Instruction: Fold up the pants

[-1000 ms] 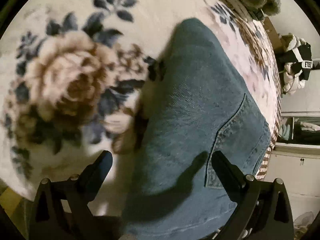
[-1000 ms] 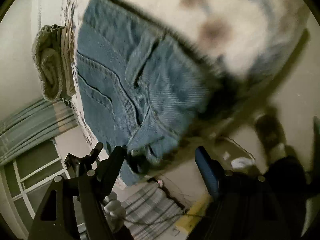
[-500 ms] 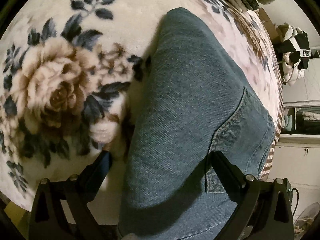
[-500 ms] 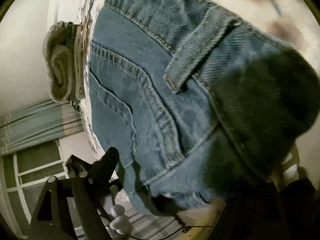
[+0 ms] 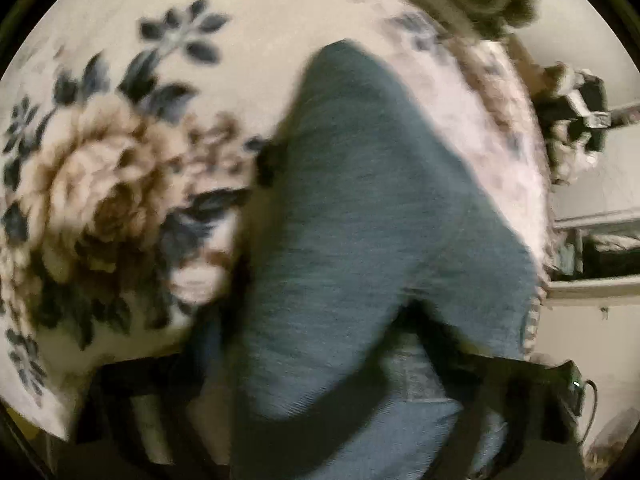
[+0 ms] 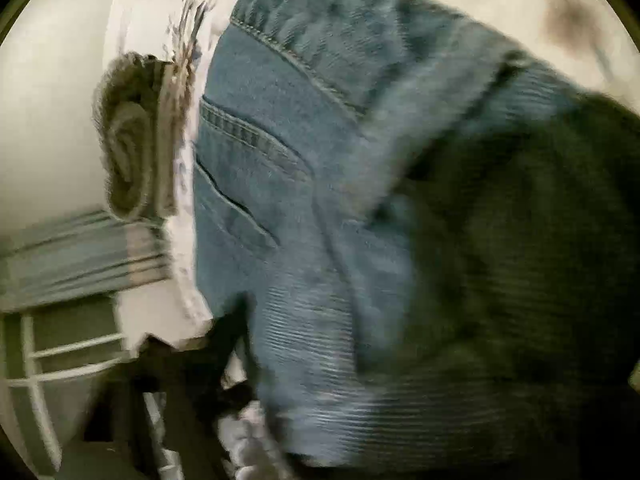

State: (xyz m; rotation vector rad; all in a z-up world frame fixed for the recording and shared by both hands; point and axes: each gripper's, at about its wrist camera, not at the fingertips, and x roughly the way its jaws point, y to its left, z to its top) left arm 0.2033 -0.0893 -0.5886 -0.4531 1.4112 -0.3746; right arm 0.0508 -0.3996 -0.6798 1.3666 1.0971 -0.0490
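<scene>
the blue denim pants [image 5: 372,240] are laid on the cream floral fleece blanket [image 5: 120,152], long axis running away from the left gripper [image 5: 320,420]. denim fills both the left and the right gripper [image 6: 360,400]; whether either is clamped cannot be told through blur.

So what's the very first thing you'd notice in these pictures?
The blue jeans jump out first: they fill the middle of the left view, lying on a cream blanket with a big brown rose on it. In the right view the jeans' stitched pocket and waistband sit close to the camera, with a dark blurry shadow over the right side. A rolled grey-green towel sits at the left, by the bed's edge.
</scene>
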